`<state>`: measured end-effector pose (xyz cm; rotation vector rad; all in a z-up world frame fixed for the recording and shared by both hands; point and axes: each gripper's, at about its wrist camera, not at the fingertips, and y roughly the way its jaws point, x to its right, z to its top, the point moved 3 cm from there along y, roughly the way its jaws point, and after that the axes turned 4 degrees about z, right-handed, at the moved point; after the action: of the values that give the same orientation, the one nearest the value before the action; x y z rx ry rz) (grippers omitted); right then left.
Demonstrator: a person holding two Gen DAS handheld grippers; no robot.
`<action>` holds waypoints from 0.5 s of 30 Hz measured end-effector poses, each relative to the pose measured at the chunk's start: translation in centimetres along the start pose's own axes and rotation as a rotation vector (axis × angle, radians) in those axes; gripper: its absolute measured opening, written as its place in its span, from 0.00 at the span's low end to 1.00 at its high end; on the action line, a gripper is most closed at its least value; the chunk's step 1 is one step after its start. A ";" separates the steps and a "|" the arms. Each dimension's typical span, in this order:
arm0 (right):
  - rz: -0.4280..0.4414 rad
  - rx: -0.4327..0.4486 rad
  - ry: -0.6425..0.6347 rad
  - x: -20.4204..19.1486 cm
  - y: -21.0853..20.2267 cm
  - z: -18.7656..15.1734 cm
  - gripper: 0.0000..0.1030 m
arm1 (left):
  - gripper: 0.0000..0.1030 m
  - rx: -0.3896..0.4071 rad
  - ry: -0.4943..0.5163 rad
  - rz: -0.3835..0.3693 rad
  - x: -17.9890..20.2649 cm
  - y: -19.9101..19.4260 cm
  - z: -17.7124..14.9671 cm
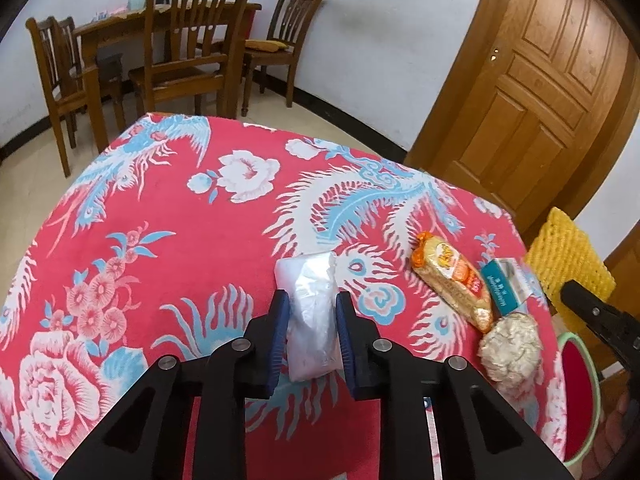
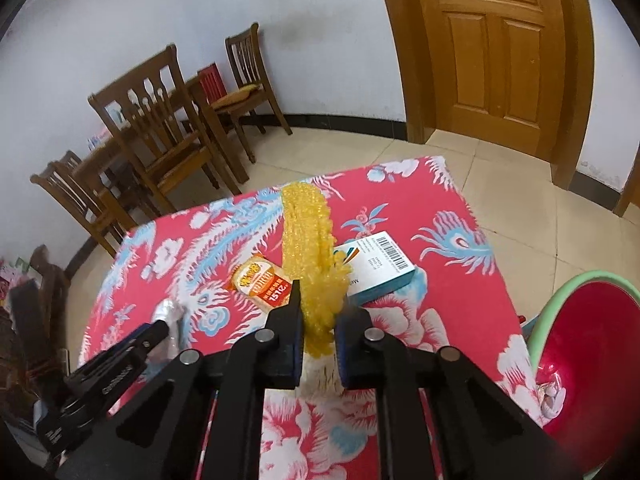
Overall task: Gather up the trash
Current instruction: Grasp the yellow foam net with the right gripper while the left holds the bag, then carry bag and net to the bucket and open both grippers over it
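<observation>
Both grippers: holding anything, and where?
Left gripper pinches the white plastic bag across its middle. Right gripper pinches the yellow bubble wrap at its near end.

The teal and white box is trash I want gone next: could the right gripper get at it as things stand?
Probably not yet. The right gripper is shut on the yellow bubble wrap, which stands up in front of the teal and white box. The box's top is otherwise uncovered, so dropping the wrap should free the way.

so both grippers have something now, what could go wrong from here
1. The yellow wrap is held by its lower end in the right gripper; it may flop and drag the snack pack or box.
2. The white bag in the left gripper looks slick and could slip.
3. The bin sits off the table edge, so drops may miss.
</observation>
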<state>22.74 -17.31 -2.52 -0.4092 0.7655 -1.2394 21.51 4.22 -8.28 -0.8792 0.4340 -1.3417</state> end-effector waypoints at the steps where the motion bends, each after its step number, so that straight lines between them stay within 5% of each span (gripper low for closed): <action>1: 0.003 0.006 0.002 0.0 -0.4 0.0 0.15 | 0.23 0.002 -0.002 -0.007 0.0 -0.1 0.0; 15: 0.021 0.086 0.061 2.8 -7.6 -1.9 0.15 | 0.23 0.043 0.076 -0.096 3.5 -5.0 -1.0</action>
<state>16.49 -21.97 0.35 -0.2943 0.7637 -1.2651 18.27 0.67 -4.38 -0.8238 0.4241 -1.4713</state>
